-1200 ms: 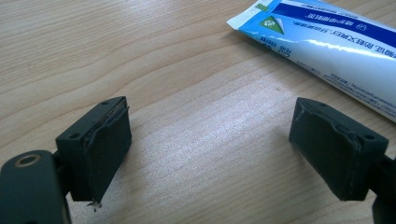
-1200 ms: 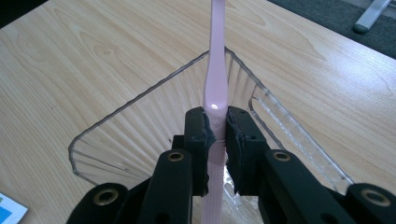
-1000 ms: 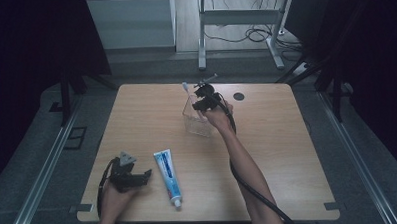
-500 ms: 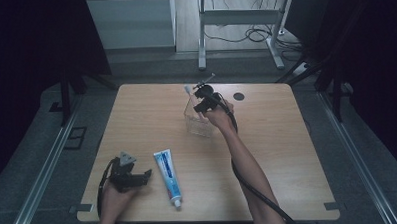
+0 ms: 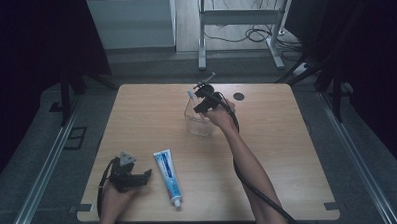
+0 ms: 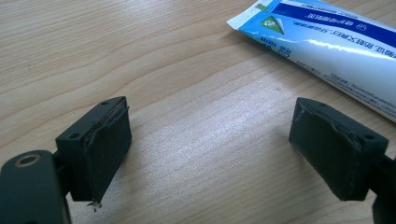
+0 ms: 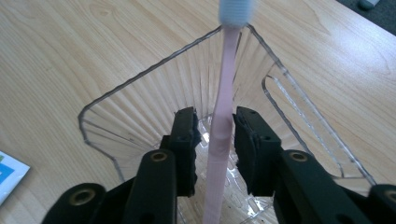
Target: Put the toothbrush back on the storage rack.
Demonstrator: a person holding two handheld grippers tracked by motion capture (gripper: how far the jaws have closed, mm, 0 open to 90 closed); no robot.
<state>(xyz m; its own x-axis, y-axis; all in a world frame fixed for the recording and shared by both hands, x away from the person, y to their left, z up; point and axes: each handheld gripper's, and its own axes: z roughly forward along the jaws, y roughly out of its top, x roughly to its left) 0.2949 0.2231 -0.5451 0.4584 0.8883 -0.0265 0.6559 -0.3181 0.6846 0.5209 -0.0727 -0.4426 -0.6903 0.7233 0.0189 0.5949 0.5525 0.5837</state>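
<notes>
Your right hand-held gripper (image 7: 215, 140) sat inside the clear cup (image 7: 140, 116) mid-counter, jaws just apart around the pink toothbrush (image 7: 222, 116). You needed it leaning against the rim before withdrawing straight up. Your left hand-held gripper (image 6: 210, 149) rested wide open beside the toothpaste (image 6: 327, 42).

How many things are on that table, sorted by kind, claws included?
Toothbrush: 1
Clear cup: 1
Toothpaste tube: 1
Claws: 2, the left claw and the right claw
Total: 5
</notes>
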